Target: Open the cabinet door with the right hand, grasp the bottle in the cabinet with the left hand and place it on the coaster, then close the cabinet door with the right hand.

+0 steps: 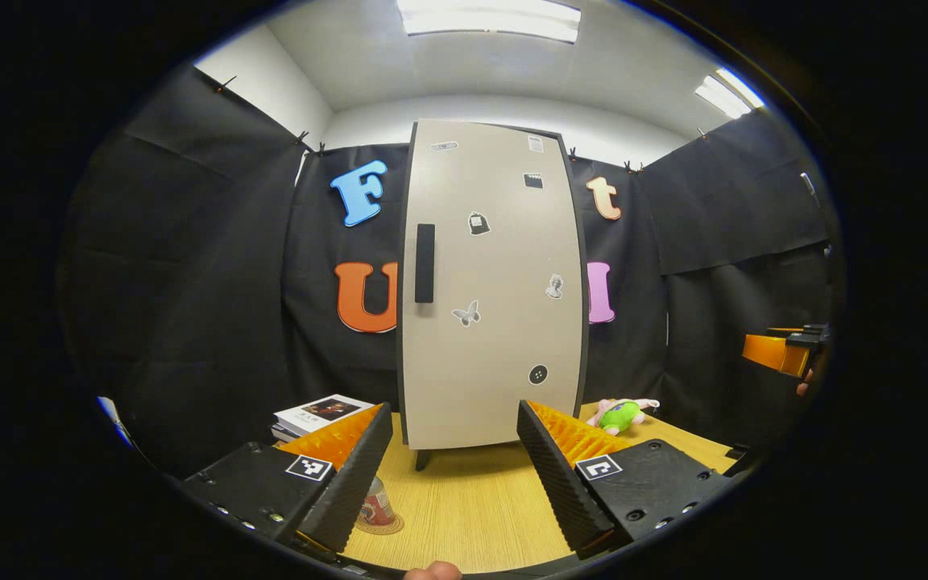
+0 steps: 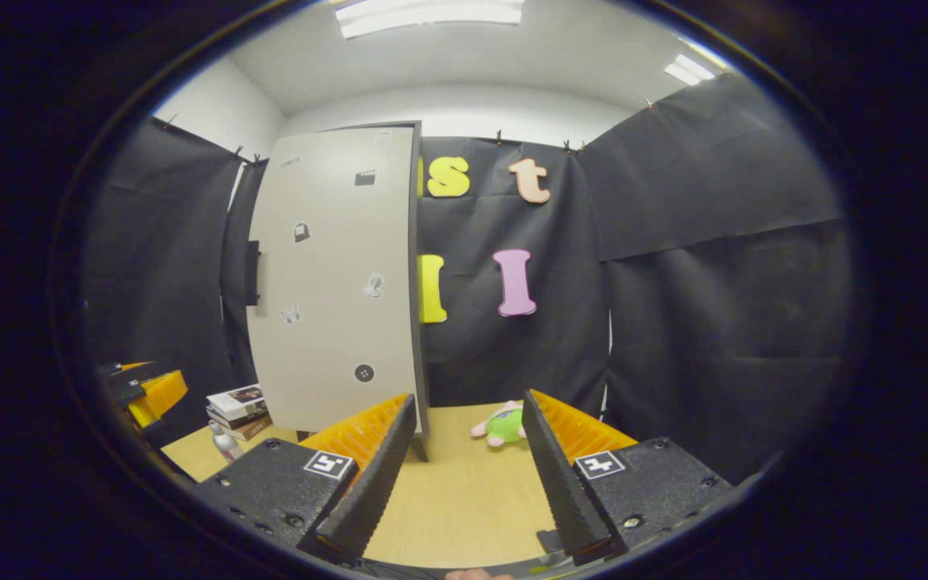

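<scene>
The beige cabinet [image 1: 496, 282] stands on the wooden table with its door flat against the body and a dark handle [image 1: 424, 263] on the left edge. A small clear bottle [image 1: 376, 506] with a red label stands upright on a round coaster [image 1: 387, 528], partly hidden behind one finger of my left gripper [image 1: 454, 419]. That gripper is open and holds nothing. In the right gripper view the cabinet [image 2: 335, 282] is left of centre and the bottle [image 2: 225, 441] is low at the left. My right gripper [image 2: 469, 403] is open, holds nothing, and points past the cabinet's right side.
A stack of books [image 1: 317, 414] lies left of the cabinet, and a green and pink plush toy [image 1: 622, 414] lies to its right. The other gripper [image 1: 786, 351] shows at the far right edge. The table's front part [image 1: 464, 515] is bare wood.
</scene>
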{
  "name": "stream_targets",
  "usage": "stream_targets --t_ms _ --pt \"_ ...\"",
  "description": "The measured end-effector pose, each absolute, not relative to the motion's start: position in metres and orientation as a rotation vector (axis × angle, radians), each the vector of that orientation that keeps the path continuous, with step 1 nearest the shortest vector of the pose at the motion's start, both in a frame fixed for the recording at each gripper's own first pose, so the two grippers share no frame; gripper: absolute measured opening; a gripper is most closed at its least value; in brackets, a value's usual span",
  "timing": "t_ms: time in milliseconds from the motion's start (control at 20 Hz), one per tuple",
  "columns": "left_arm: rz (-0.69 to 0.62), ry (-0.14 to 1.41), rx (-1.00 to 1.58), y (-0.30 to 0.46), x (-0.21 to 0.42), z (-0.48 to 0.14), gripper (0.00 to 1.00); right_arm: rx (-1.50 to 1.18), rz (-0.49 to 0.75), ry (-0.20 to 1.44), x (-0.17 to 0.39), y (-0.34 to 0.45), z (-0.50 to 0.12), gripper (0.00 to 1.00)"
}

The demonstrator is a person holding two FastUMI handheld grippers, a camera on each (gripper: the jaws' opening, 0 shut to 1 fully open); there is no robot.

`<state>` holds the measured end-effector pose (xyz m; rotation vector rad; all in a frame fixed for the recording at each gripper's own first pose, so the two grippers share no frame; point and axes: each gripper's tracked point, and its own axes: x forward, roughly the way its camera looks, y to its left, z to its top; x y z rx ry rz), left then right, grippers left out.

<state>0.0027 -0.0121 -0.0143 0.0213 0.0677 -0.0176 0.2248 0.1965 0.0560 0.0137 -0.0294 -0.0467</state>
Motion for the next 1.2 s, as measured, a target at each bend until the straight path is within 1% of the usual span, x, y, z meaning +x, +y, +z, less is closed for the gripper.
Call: stream_targets --t_ms 500,1200 --pt "0.013 0.045 0.014 -0.002 -0.004 -0.009 0.94 0.019 -0.02 -0.058 0.224 0.202 0.066 0.86" --pt "-0.015 0.058 0.017 -0.009 -0.006 -0.011 0.94 0.031 -0.014 -0.066 0.221 0.208 0.067 0.86"
